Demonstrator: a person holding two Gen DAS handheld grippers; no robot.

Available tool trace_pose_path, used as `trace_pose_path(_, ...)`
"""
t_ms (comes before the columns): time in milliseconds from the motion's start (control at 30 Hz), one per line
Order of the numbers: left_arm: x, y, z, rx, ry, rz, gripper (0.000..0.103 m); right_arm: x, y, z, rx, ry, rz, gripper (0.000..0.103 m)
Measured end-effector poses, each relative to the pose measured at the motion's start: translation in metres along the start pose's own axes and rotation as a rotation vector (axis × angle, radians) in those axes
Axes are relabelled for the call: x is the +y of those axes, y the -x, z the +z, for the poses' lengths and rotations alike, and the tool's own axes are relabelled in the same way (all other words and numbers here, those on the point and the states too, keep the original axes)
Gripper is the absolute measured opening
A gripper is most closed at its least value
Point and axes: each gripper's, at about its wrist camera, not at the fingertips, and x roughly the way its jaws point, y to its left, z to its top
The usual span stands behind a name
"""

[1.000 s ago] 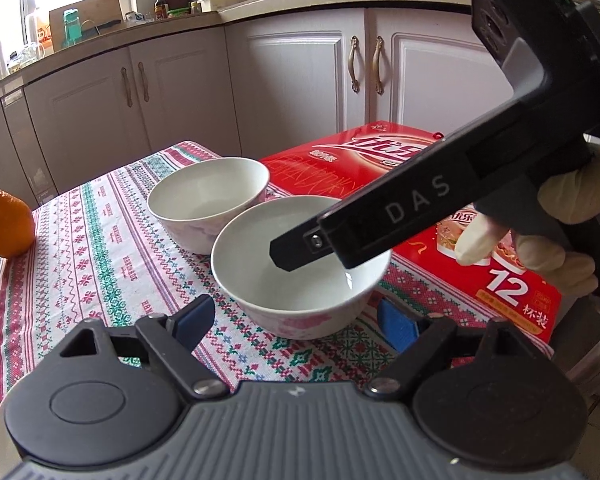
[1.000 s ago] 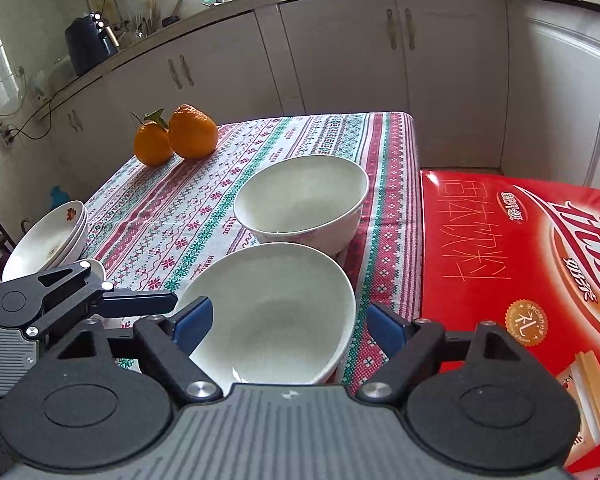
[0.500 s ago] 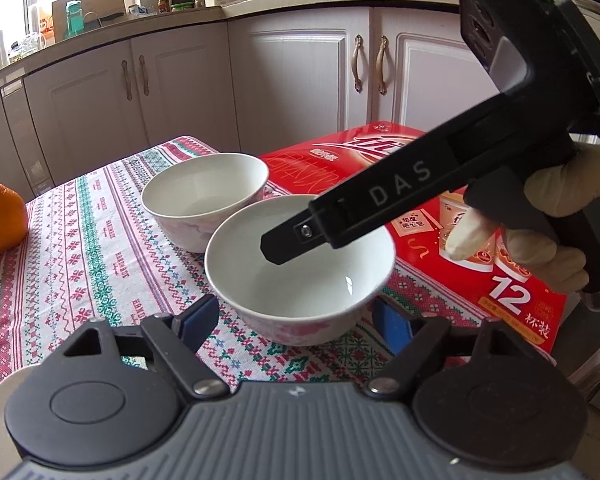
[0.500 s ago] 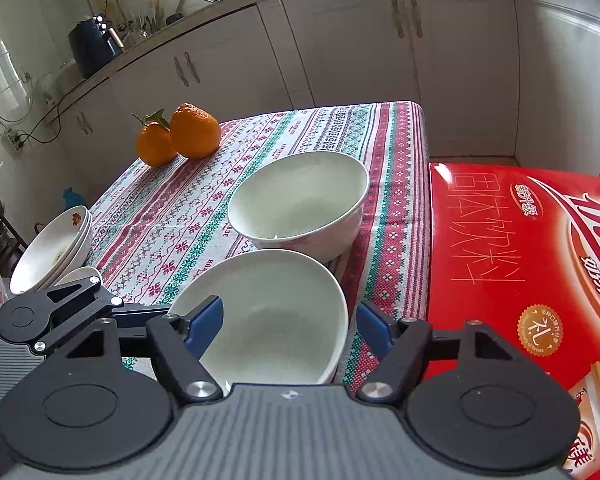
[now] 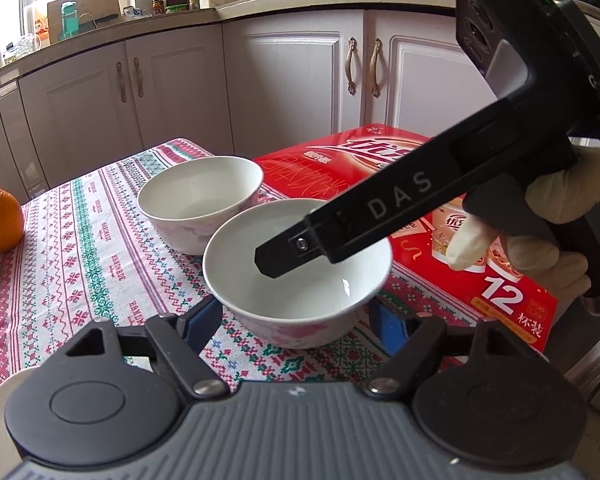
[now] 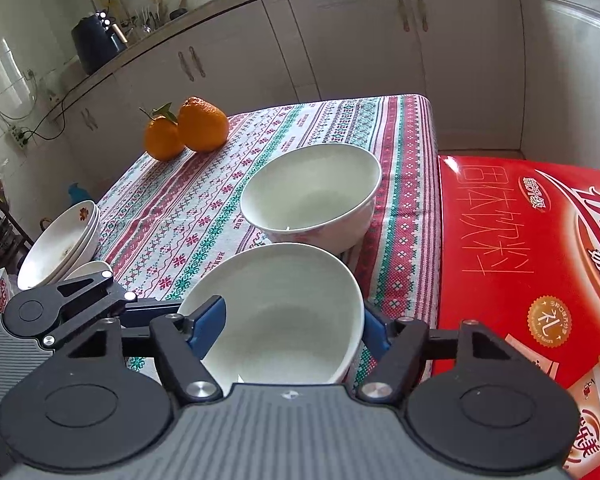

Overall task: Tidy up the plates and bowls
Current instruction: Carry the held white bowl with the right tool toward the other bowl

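The near bowl [image 6: 284, 312] is sitting on the desk [image 6: 188, 216], at its near right part beside the red carton [image 6: 532, 240], with the far bowl [image 6: 312, 196] just behind it, close or touching; I cannot tell which. A stack of plates [image 6: 60, 248] is resting at the desk's near left edge, and two oranges [image 6: 188, 128] are lying at the far left.

The right gripper [image 6: 290, 328] is straddling the near bowl, and its jaws have just been closing, with the bowl between them. In the right wrist view both blue pads are lying against the bowl's rim and wall on either side, so I am reading this as a clasp on the bowl across its width. The left gripper [image 5: 296, 320] is framing the same bowl from the other side; its jaws have been closing too, but the pads are showing a gap from the wall, so they are standing released, not pressing.

The bowl is looking like glazed ceramic: stiff, fairly heavy for its size, slick under rubber pads, and liable to chip or break if knocked against its neighbour. Its wall is flaring outward, so a squeeze across the full width is tending to slide upward. Pinching the rim, one pad inside and one outside, is probably giving the surer hold, with a level lift clear of the far bowl.
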Motion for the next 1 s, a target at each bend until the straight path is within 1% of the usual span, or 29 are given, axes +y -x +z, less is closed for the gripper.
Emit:
trace_pose_path(233,-0.001,0.016,0.000,-0.004,-0.036,-0.015,0.080,0.009,0.012,-0.002,-0.012,-0.012,-0.011,0.076)
trace_pose_path(533,0.003,0.047,0.002,-0.004,-0.060,-0.024,0.080,0.038,0.032,-0.002,-0.019,-0.010,-0.008,0.076)
trace_pose_path(700,0.007,0.067,-0.001,-0.005,-0.061,-0.018,0.080,0.056,0.039,-0.004,-0.015,-0.009,0.008,0.076)
trace_pose_path(1000,0.021,0.099,-0.012,-0.016,-0.028,0.006,0.080,0.094,0.042,-0.003,-0.012,0.048,0.037,0.076)
